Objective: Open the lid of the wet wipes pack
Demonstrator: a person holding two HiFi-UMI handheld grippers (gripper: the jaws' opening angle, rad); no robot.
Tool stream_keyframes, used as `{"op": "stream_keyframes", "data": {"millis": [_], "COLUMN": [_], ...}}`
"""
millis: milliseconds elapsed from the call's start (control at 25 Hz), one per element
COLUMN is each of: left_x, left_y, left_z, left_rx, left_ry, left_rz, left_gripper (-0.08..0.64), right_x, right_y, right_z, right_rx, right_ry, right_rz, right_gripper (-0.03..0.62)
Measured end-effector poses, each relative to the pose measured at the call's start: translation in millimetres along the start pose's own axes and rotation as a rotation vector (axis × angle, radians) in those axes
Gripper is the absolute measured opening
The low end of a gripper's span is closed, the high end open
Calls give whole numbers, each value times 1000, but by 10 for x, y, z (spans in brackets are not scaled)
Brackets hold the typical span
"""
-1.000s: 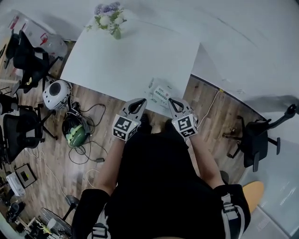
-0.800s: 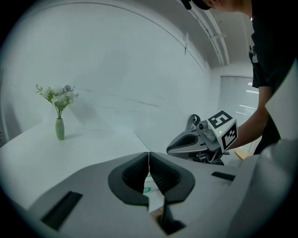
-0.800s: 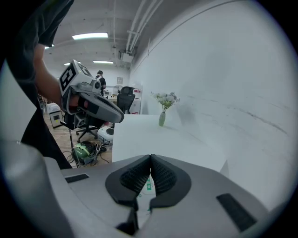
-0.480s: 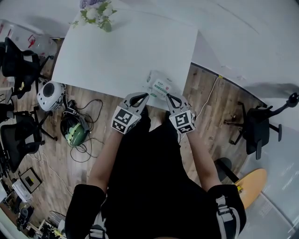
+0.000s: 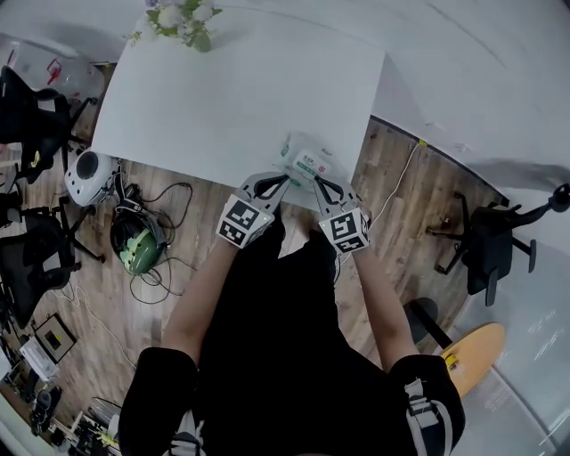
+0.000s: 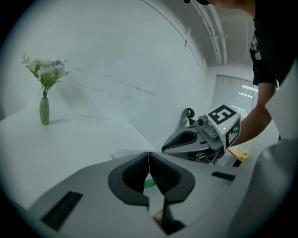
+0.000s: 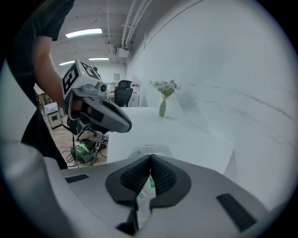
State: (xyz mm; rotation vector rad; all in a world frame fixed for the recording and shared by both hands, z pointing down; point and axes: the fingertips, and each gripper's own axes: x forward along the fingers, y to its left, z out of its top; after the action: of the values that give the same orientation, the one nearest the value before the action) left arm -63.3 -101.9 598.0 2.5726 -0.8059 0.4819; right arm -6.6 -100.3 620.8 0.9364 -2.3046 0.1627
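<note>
Standing at the far left corner of the white worktop (image 5: 232, 98) was a vase of flowers (image 5: 174, 18). The left claw (image 5: 278, 182) was pressed together and held nothing, with its tip just beside the wet wipes pack (image 5: 304, 164), which lay at the near edge of the worktop. The right claw (image 5: 319, 183), also pressed together and empty, was close at the other side of the pack.

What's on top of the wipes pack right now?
Nothing lies on the wet wipes pack; only its green-printed top shows. The left gripper and right gripper, jaws shut, cover its near edge, so contact there can't be seen.
</note>
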Motion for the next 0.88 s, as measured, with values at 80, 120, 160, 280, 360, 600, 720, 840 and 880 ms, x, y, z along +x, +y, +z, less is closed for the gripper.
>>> {"op": "stream_keyframes", "data": {"millis": [80,120,160,280,360,600,720,840,880], "left_x": [70,108,149,269,323,435,466,500,513], "left_y": [54,81,107,186,246,376,416,453,464], "left_z": [-52,-84,-117,-214,-271,-407,-469,-541,-560], "left_rx": [-4,-6,-9,-15,-23,-62,-68,-73,-74], "left_ry": [2,4,8,24,35,49,61,78,82], "left_rz": [-2,0,2,9,18,36,32,29,28], "left_gripper": [25,25,25,25,25,25,25,25,25], "right_x": [81,115,146,232,292,446,485,529,544], "right_y": [15,22,28,34,39,57,94,130,133], "right_z": [-24,-41,-61,-122,-154,-226,-217,-226,-230], "right_rx": [-3,-5,-9,-17,-22,-28,-34,-46,-52], "right_ry": [6,10,13,21,28,45,44,46,50], "right_rz": [10,16,22,39,45,54,60,69,70], "right_gripper": [17,17,18,18,23,40,54,66,72]}}
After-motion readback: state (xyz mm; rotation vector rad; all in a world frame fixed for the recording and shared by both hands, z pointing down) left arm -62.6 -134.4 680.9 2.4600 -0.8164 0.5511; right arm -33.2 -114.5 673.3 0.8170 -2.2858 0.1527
